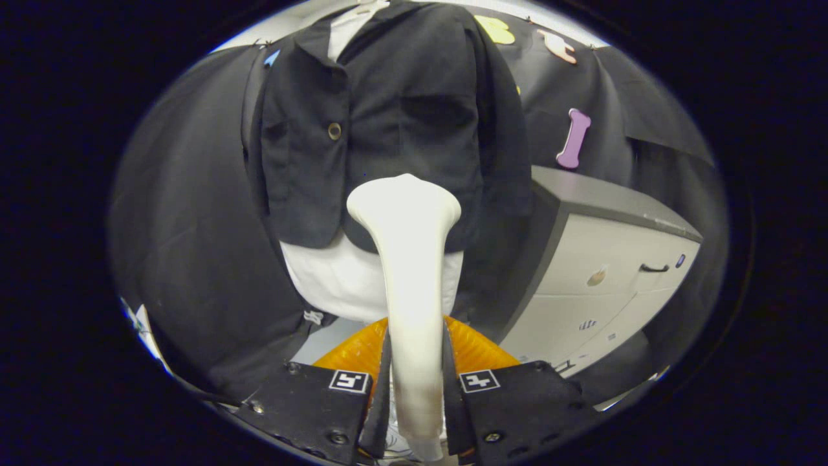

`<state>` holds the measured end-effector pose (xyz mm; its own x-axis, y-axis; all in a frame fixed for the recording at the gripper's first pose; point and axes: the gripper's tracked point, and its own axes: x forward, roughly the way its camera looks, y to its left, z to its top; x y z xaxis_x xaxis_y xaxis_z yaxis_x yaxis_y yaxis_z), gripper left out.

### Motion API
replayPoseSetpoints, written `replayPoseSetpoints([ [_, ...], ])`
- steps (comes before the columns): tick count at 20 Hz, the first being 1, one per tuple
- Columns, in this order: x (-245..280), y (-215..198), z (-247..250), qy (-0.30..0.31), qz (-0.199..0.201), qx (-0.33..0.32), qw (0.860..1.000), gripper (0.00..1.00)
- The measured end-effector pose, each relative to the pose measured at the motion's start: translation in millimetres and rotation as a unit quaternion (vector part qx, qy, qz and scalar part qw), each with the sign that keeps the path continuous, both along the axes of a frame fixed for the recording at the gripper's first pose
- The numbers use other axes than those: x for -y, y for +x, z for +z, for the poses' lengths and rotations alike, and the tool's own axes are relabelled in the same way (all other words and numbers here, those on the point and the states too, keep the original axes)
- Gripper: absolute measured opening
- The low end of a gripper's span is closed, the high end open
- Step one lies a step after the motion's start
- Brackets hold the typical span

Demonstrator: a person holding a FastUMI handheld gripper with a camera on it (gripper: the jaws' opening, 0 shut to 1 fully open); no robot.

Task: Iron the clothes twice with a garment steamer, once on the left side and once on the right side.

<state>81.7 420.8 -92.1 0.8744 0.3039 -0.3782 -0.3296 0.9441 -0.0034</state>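
Note:
My gripper (415, 382) is shut on the handle of a cream-white garment steamer (414, 272), both fingers pressing its sides. The steamer's wide head (404, 204) points forward at a black jacket (388, 123) hanging straight ahead over a white shirt (336, 278). The head sits at the jacket's lower hem, near the middle and slightly on the right panel; I cannot tell whether it touches the cloth. A round button (334, 131) shows on the jacket's left panel, above and left of the head.
A white cabinet (608, 278) with a grey top and drawers stands to the right of the garment. An orange ribbed object (475, 349) lies just beyond my fingers, under the steamer. Black cloth (194, 226) hangs left of the jacket.

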Motion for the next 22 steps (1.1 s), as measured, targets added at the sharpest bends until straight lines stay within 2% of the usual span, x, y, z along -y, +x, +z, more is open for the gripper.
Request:
replayPoseSetpoints([
  [3,-13.8,-14.3,69.9,0.038,-0.001,0.068,0.997,0.37],
  [6,-29.2,-27.1,141.7,0.076,-0.005,0.141,0.987,0.37],
  [9,-44.1,-30.1,209.8,0.105,-0.007,0.223,0.969,0.38],
  [12,-70.2,-26.9,268.1,0.129,0.010,0.297,0.946,0.37],
  [17,-133.7,-17.9,329.1,0.162,0.056,0.369,0.914,0.37],
  [22,-191.2,10.8,372.5,0.153,0.082,0.394,0.902,0.38],
])
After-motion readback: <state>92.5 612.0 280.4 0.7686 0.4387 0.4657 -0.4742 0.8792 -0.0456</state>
